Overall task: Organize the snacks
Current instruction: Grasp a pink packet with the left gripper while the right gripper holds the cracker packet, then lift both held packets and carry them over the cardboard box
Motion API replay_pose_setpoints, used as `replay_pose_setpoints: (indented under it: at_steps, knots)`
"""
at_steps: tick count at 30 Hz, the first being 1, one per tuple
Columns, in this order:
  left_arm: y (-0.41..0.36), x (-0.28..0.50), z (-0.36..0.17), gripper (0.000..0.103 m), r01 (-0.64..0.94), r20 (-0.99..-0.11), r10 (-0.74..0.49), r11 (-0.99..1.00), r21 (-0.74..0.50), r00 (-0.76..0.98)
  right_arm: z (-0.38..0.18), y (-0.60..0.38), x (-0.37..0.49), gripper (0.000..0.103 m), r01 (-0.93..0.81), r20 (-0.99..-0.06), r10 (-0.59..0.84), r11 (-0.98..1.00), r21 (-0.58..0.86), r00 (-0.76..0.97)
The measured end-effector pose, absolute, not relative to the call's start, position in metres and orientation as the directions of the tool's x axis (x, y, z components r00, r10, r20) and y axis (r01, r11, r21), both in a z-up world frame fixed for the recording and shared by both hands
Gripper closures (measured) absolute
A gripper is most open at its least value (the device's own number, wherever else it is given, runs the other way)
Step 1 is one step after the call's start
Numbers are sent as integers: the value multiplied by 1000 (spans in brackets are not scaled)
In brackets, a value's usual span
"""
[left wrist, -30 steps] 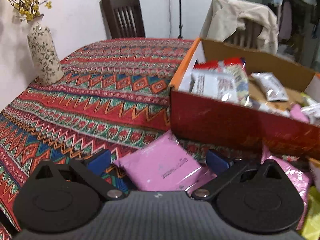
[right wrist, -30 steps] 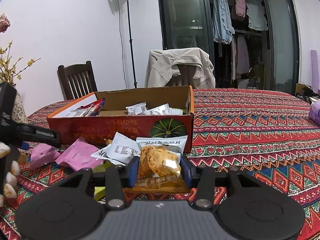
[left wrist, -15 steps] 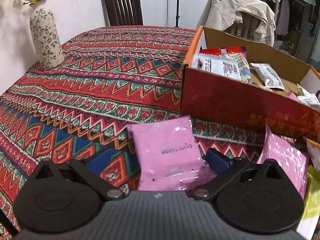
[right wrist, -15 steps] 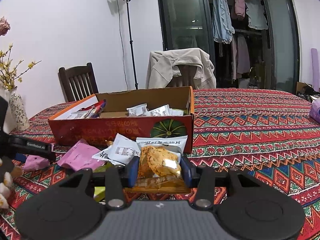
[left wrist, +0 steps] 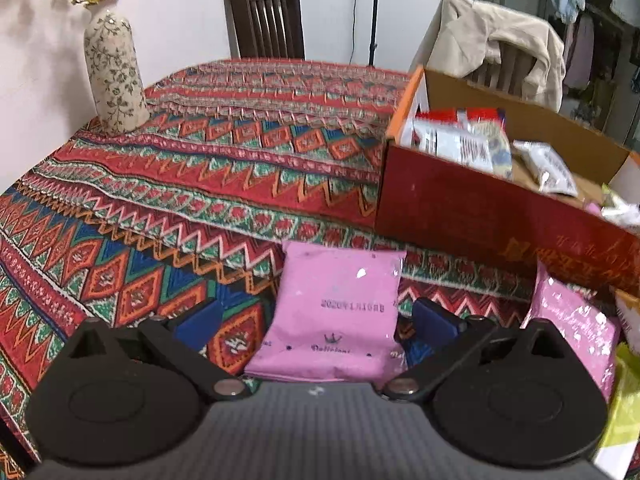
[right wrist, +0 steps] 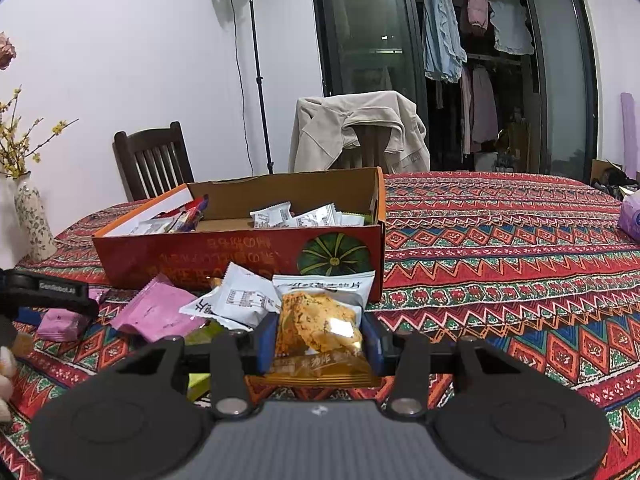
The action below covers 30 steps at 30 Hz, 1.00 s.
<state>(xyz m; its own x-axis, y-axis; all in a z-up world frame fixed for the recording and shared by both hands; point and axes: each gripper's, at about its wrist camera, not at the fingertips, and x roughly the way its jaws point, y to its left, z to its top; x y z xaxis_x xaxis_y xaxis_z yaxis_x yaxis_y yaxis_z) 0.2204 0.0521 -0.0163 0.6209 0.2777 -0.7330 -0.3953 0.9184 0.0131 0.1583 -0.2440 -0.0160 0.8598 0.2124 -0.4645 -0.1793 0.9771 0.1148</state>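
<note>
A pink snack packet [left wrist: 336, 312] lies flat on the patterned tablecloth between the wide-open fingers of my left gripper [left wrist: 316, 318]; the blue pads stand apart from its sides. My right gripper [right wrist: 318, 340] is shut on an orange cracker packet [right wrist: 316, 332], held low in front of the red cardboard box [right wrist: 240, 256]. The box [left wrist: 460, 216] holds several white and red packets. A second pink packet [left wrist: 572, 336] lies to the right of the left gripper. The left gripper's side [right wrist: 48, 294] shows at the left edge of the right wrist view.
Loose white [right wrist: 236, 300], pink [right wrist: 156, 312] and green packets lie in front of the box. A flowered vase [left wrist: 114, 76] stands at the table's far left. Two chairs [right wrist: 152, 164] stand behind the table, one draped with a beige jacket [right wrist: 360, 128].
My left gripper has swung and lined up over the pink packet, which now lies square between its open fingers. The right gripper has stayed still with the cracker packet.
</note>
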Motion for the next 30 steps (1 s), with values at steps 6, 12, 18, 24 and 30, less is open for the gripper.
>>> replay_pose_setpoints:
  at_steps: [6, 12, 18, 24, 30]
  knots:
    - [55, 212, -19, 3, -395, -719, 282, 919, 11, 635, -16, -244, 158, 59, -186, -466, 219, 976, 117, 857]
    - [58, 190, -10, 40, -337, -690, 205, 940, -59, 694, -16, -244, 159, 59, -185, -468, 219, 976, 117, 856]
    - [55, 174, -10, 42, -306, -658, 194, 950, -58, 728, -17, -243, 159, 59, -187, -468, 221, 975, 119, 856]
    - [54, 159, -2, 42, -276, -612, 174, 958, -75, 772, -16, -243, 157, 59, -197, -452, 228, 973, 117, 862]
    - [52, 151, 13, 42, -242, -577, 136, 964, -111, 805, -11, -239, 151, 59, -218, -422, 239, 971, 99, 874]
